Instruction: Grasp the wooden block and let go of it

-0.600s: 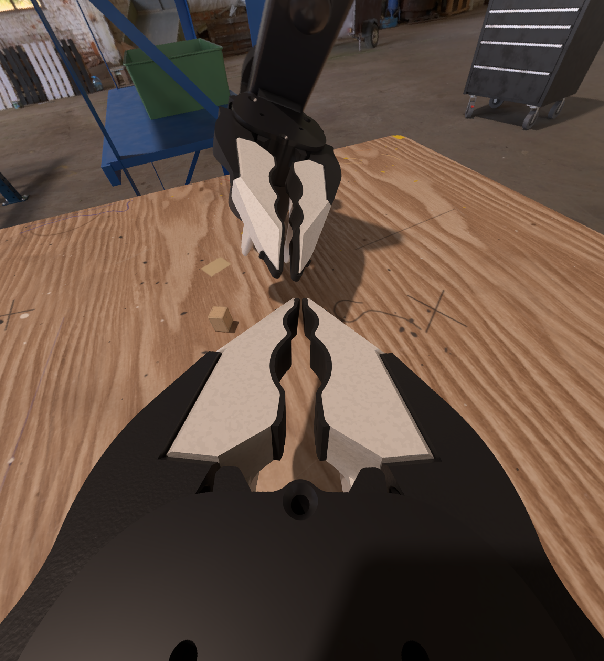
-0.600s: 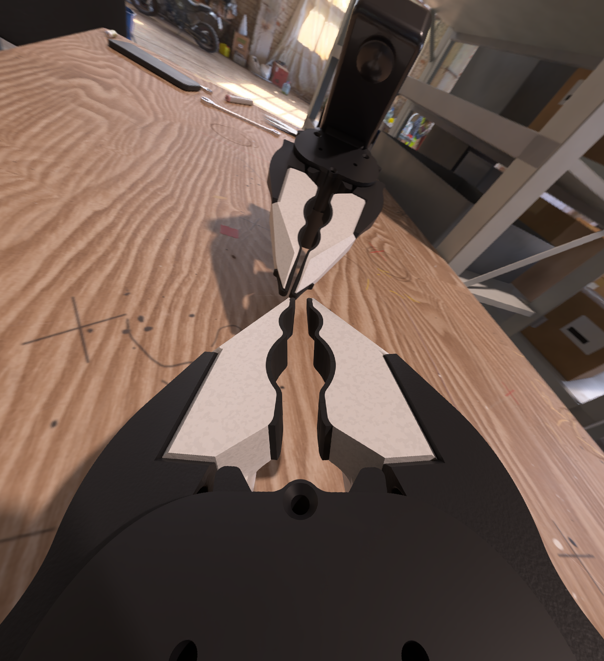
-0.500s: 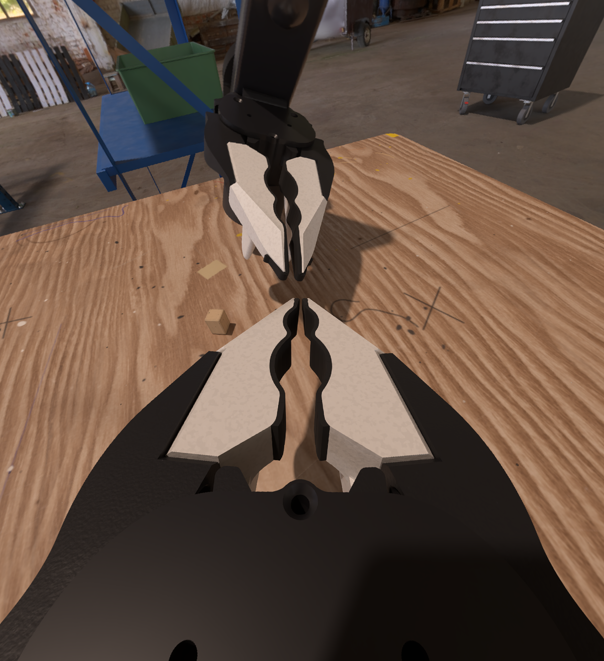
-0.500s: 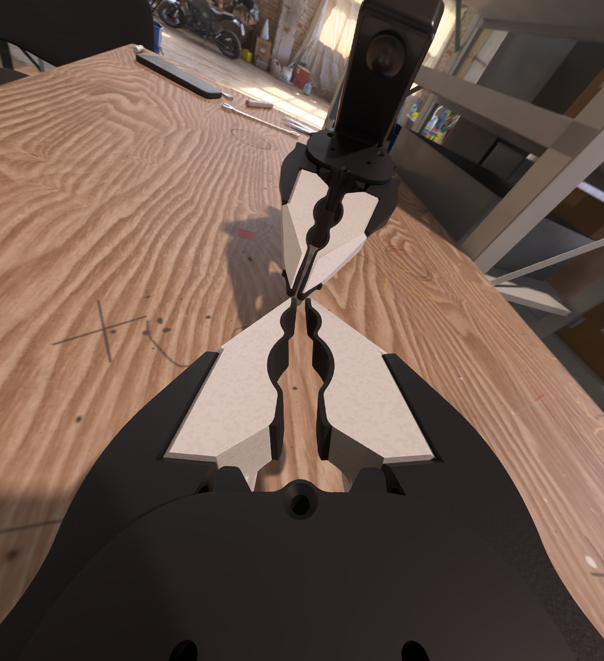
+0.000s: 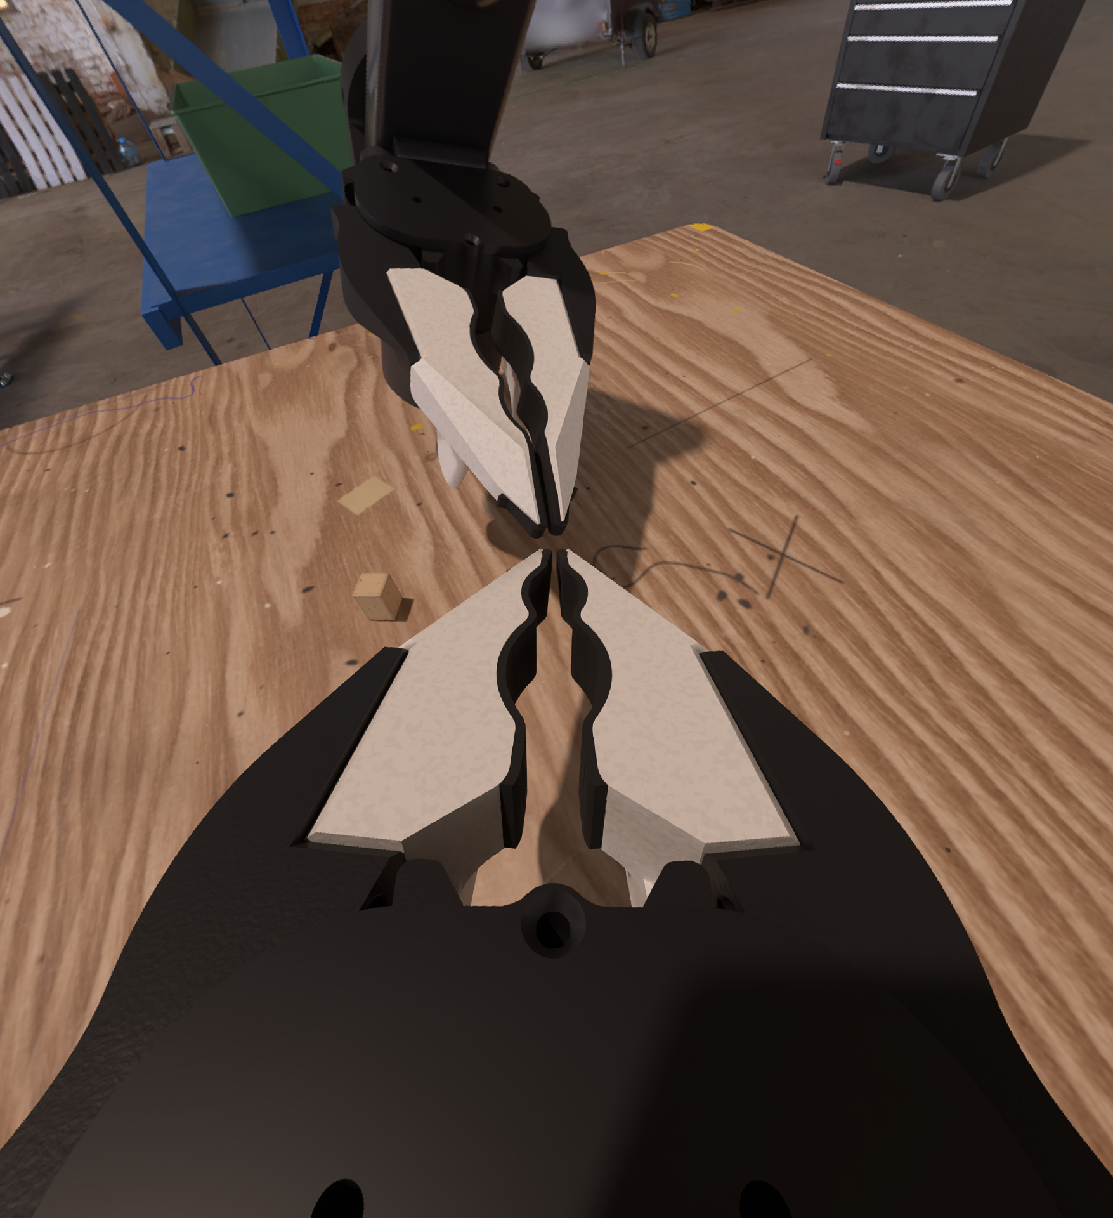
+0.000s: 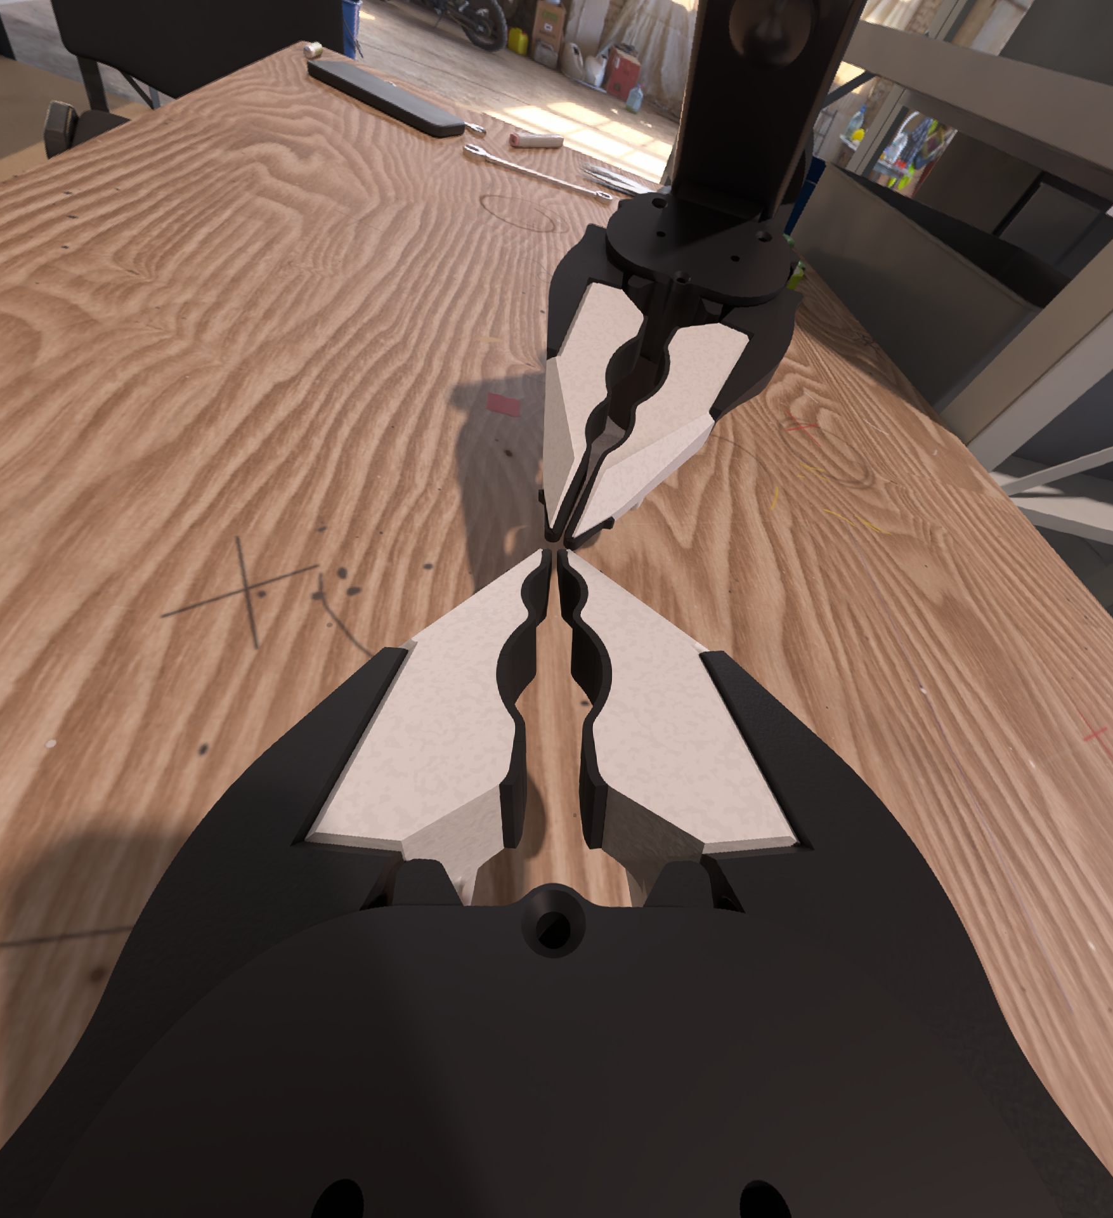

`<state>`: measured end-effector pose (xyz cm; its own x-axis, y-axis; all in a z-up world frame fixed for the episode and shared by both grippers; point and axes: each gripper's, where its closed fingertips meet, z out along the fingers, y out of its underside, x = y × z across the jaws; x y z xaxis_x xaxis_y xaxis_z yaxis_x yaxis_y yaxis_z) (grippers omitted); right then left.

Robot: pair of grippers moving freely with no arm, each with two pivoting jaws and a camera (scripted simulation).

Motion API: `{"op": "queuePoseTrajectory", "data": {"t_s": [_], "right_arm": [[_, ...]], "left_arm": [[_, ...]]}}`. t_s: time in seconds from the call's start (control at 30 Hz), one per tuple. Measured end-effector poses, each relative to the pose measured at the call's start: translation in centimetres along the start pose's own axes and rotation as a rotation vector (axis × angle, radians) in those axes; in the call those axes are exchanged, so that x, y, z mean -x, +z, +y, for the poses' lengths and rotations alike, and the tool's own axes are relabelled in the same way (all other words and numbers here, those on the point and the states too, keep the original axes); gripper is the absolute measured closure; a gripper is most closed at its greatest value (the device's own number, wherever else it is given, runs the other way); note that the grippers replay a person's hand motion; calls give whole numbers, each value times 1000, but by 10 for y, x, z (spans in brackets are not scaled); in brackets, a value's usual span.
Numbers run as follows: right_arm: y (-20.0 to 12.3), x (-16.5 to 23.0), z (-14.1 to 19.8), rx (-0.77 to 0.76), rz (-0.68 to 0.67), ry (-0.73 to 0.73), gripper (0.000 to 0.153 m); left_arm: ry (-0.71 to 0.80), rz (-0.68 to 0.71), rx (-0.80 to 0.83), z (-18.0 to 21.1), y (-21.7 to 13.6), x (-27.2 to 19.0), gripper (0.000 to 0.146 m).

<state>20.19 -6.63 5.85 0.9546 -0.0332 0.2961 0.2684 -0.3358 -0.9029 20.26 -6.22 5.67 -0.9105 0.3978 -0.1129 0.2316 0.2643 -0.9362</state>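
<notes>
L gripper & R gripper hover tip to tip over mid table, nearly touching. Both w/ jaws clenched, nothing between them. Wooden block sits on the table just beside L gripper's left finger, apart from both, well in from the far edge.
</notes>
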Motion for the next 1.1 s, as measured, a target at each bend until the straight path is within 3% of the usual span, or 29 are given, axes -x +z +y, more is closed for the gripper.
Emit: {"op": "queuePoseTrajectory", "data": {"t_s": [0.2, 0.33, 0.43, 0.57, 0.87, 1.1], "right_arm": [[-9, -12, 4, 1, 66, 29, 152], [-38, -46, 18, 51, 282, 2, 152], [-59, -66, 29, 92, 424, -50, 152], [-70, -78, 37, 118, 510, -101, 152], [-59, -65, 44, 152, 416, -135, 152], [-52, -56, 57, 242, 345, -176, 152]], "left_arm": [[-95, -86, -13, -1, -2, 16, 141], [-93, -229, 169, 15, 2, 42, 107], [-62, -206, 305, 23, 17, 52, 105], [-62, -113, 408, 33, 38, 62, 108], [-83, 57, 417, 44, 46, 71, 115], [-81, 106, 438, 45, 47, 75, 123]]}}
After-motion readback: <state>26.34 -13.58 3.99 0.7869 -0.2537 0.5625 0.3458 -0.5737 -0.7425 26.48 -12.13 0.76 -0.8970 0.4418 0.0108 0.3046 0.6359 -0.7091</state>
